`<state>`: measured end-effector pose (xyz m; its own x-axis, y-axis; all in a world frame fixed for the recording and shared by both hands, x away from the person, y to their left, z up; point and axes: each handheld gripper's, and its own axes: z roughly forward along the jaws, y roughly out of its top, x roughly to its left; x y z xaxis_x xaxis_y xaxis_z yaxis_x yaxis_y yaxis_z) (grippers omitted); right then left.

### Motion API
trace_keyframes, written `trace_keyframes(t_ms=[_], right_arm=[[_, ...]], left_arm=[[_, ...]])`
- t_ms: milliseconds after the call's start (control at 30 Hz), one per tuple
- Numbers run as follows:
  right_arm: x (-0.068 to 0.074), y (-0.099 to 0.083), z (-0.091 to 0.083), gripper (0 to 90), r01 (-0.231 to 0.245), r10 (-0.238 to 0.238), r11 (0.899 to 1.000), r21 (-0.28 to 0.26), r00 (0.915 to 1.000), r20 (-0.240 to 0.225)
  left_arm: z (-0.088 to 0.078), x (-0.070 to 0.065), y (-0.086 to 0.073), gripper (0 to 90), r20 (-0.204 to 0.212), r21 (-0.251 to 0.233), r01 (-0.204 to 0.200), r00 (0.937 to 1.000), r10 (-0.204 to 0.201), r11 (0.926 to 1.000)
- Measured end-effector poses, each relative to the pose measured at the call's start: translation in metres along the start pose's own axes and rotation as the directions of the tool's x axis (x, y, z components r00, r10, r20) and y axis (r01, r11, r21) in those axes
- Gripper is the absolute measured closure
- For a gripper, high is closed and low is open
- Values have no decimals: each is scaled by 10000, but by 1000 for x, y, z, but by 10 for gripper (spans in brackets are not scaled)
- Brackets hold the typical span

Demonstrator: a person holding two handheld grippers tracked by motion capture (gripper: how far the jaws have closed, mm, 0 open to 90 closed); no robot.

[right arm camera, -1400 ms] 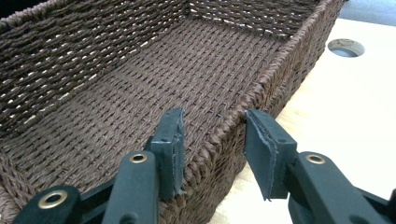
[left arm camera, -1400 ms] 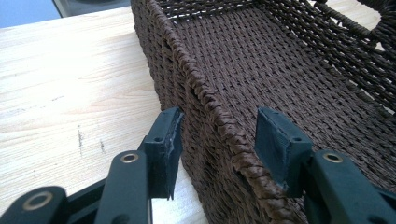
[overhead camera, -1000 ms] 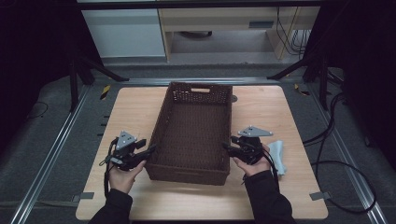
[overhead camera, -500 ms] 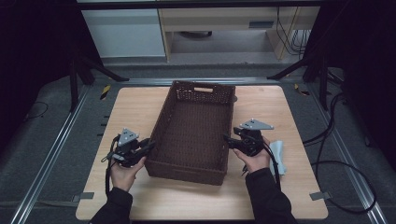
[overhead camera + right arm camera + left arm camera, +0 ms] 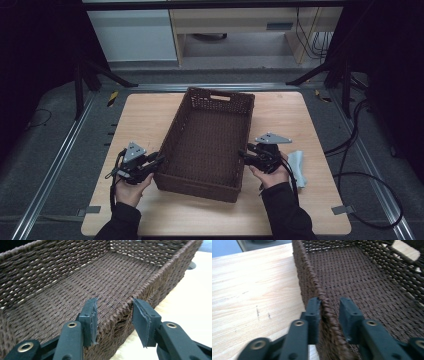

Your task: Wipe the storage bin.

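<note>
Basket of dark brown wicker lies lengthwise in the middle of the pale wooden tabletop in the high view, its handle cut-out at the far end. The left tool meets the near part of the basket's left wall, the right tool the near part of its right wall, each carried in a hand coming up from the bottom edge. A folded pale cloth lies on the tabletop just right of the right hand.

In the left gripper view, the left tool straddles the braided rim of the basket: one jaw stands outside the wall over the tabletop, the other inside over the woven floor. Its jaws have just been closing, and the outer pad lies against the rim; whether the inner pad also presses on it I cannot tell for sure, though the wall is pinched closely between them.

In the right gripper view, the right tool also straddles the rim of the basket, one jaw inside, one outside over the tabletop. Its jaws have just been closing too, yet they are spread with a gap on the outer side, so the pads do not squeeze the wall.
</note>
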<state>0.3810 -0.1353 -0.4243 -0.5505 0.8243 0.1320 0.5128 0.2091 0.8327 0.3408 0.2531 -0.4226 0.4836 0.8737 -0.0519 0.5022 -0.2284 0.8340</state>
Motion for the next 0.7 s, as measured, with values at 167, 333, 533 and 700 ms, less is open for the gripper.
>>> trace_keyframes(t_ms=[167, 333, 533, 700], right_arm=[[0, 7, -4, 503, 348, -348, 9993, -118, 9994, -37], [-10, 10, 4, 470, 110, -100, 9991, -404, 9996, 265], [-11, 7, 14, 492, 0, 8, 9996, -271, 9996, 282], [-9, 6, 12, 500, -183, 187, 9997, -139, 9995, 246]], left_arm=[[4, 4, 2, 734, -112, -14, 9, 9999, -9, 10000], [10, 11, 4, 760, -180, -203, 244, 9995, -247, 9995], [5, 8, 4, 699, -93, -273, 188, 9998, -190, 9995], [-4, 9, 0, 691, -118, -329, 63, 9999, -66, 9994]])
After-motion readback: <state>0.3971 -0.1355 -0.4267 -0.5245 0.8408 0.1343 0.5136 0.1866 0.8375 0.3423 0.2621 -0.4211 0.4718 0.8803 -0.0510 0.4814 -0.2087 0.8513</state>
